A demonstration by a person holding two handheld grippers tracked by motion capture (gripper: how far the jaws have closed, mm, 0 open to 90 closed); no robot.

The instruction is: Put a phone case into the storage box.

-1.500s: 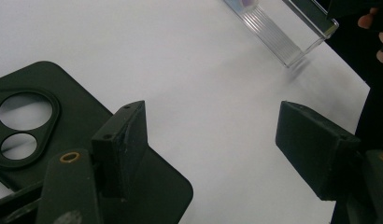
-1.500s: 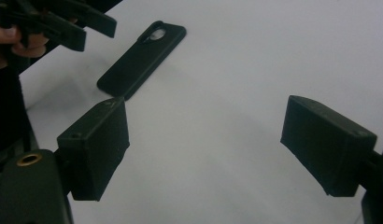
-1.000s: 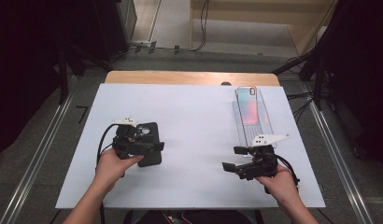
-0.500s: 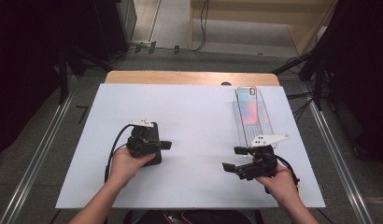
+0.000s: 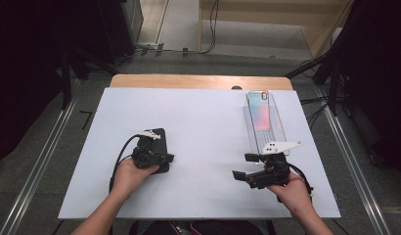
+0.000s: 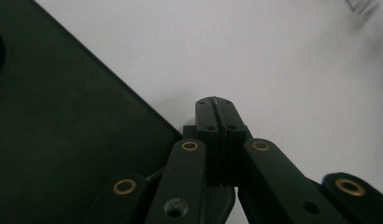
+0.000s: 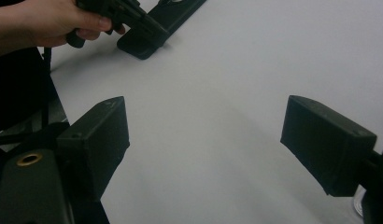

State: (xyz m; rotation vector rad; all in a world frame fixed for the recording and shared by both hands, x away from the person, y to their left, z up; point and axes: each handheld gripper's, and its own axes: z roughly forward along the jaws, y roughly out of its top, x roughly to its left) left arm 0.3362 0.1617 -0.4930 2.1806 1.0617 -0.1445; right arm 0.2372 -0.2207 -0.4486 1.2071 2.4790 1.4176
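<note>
A black phone (image 5: 159, 139) lies flat at the left of the white table (image 5: 208, 122). My left gripper (image 5: 169, 157) is low over the phone's near right side. In the left gripper view its jaws (image 6: 217, 109) are shut with nothing between them, and their tip is on the white surface just beside the phone's edge (image 6: 63, 140). A clear phone case (image 5: 263, 117) with an iridescent back lies at the far right. Near the front right my right gripper (image 5: 243, 165) stands open and points left, with bare table between its pads (image 7: 101, 135).
The right gripper view also shows the left hand with its gripper (image 7: 129, 16) and the black phone (image 7: 154, 35) farther off. A wooden strip (image 5: 198, 82) borders the table's far edge. Dark equipment and cables surround the table on the floor.
The left hand has moved right and down along the black phone to its right edge, and its jaws have closed. The right hand and the clear case have stayed put.
</note>
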